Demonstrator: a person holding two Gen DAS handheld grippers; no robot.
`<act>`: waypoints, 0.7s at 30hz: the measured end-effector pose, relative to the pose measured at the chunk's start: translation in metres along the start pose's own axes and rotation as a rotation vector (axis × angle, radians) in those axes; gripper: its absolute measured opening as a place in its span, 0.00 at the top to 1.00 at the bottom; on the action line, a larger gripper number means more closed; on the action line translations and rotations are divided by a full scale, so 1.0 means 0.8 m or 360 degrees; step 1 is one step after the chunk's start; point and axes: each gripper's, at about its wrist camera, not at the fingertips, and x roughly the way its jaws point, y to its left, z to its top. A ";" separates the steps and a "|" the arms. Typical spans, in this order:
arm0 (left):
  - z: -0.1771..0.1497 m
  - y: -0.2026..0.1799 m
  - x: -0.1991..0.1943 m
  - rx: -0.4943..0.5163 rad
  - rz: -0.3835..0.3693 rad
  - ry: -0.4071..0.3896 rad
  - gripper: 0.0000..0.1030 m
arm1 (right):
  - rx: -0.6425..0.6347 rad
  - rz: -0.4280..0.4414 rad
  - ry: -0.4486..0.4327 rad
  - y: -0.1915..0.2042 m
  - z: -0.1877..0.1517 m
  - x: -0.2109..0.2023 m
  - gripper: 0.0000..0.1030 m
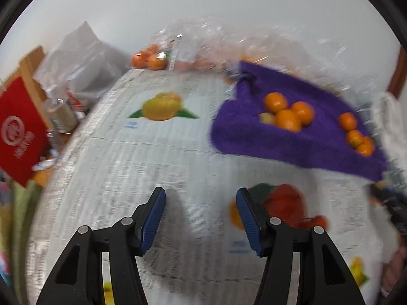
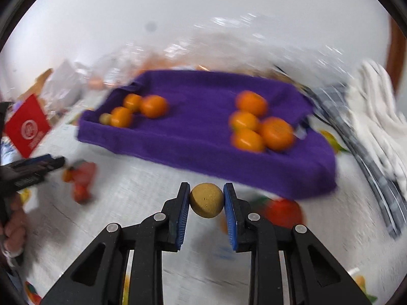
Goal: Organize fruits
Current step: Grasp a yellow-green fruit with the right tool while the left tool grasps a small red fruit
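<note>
Plain white wall (image 1: 203, 5) behind. Table under a white fruit-printed cover (image 1: 157, 157). Brown wooden trim (image 2: 396, 50) at right edge. Crumpled clear plastic (image 1: 203, 35) along the back.

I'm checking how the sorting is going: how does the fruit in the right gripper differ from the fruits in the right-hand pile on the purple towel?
The held fruit is dull yellow-brown; the right-hand pile is bright orange. The held fruit is clamped between the right gripper pads in front of the purple towel, while the pile rests on it. The held fruit is single; the pile has at least four, touching. Both are round and small.
</note>
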 end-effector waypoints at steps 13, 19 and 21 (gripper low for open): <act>-0.018 -0.055 -0.030 0.0286 -0.0126 -0.0188 0.46 | 0.0053 0.0040 0.0085 -0.022 -0.025 0.000 0.73; -0.025 -0.074 -0.034 0.0370 -0.0246 -0.0171 0.46 | 0.0122 0.0065 0.0072 -0.031 -0.026 -0.002 0.74; -0.028 -0.085 -0.032 0.0420 -0.0257 -0.0153 0.46 | 0.0138 0.0068 0.0073 -0.031 -0.022 0.001 0.74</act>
